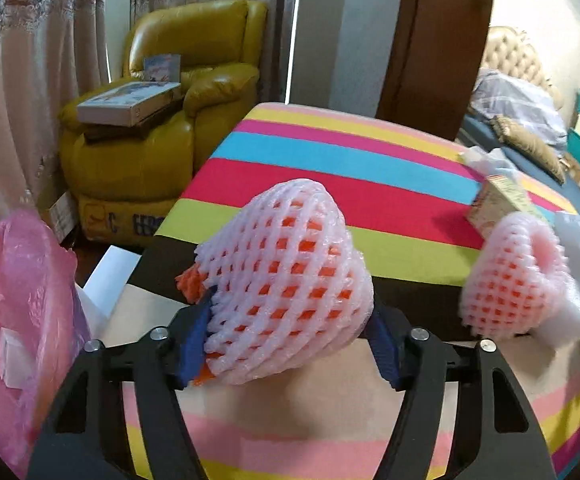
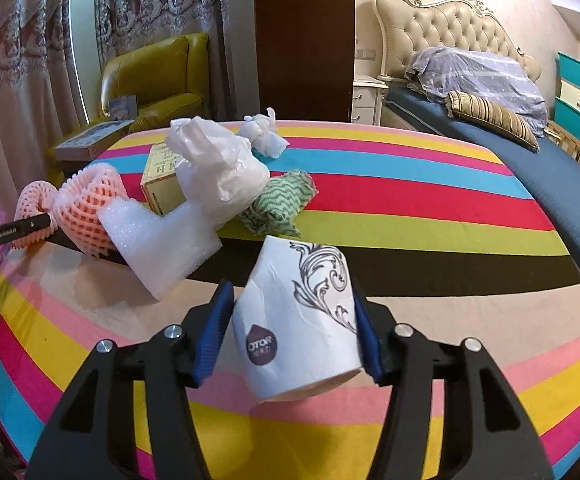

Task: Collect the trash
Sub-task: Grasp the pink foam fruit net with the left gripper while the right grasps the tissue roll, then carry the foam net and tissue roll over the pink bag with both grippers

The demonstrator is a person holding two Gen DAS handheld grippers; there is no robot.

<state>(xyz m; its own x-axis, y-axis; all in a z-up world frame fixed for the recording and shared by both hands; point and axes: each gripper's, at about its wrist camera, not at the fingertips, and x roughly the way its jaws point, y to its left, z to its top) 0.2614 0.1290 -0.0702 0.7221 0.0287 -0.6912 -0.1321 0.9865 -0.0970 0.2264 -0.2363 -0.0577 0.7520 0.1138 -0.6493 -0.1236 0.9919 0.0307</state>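
- The left gripper [image 1: 290,332] was closed on a pink foam fruit net with an orange lining [image 1: 286,280], its blue pads pressed into both sides, the net held up above the rainbow-striped table cover [image 1: 329,160].
- That net looked featherlight and springy; it would crush easily, so a grip across its wide middle seemed safest.
- A pink plastic bag [image 1: 14,300] gaped just beside it, probably the trash bag.
- The right gripper [image 2: 290,332] pinched a white paper cup with grey scrollwork [image 2: 301,320] by its walls, tilted.
- The cup seemed light and thin, apt to buckle under a hard squeeze.
- More trash waited on the cover: a second pink foam net [image 2: 90,204], a white foam block [image 2: 158,244], a crumpled white plastic bag [image 2: 218,168].
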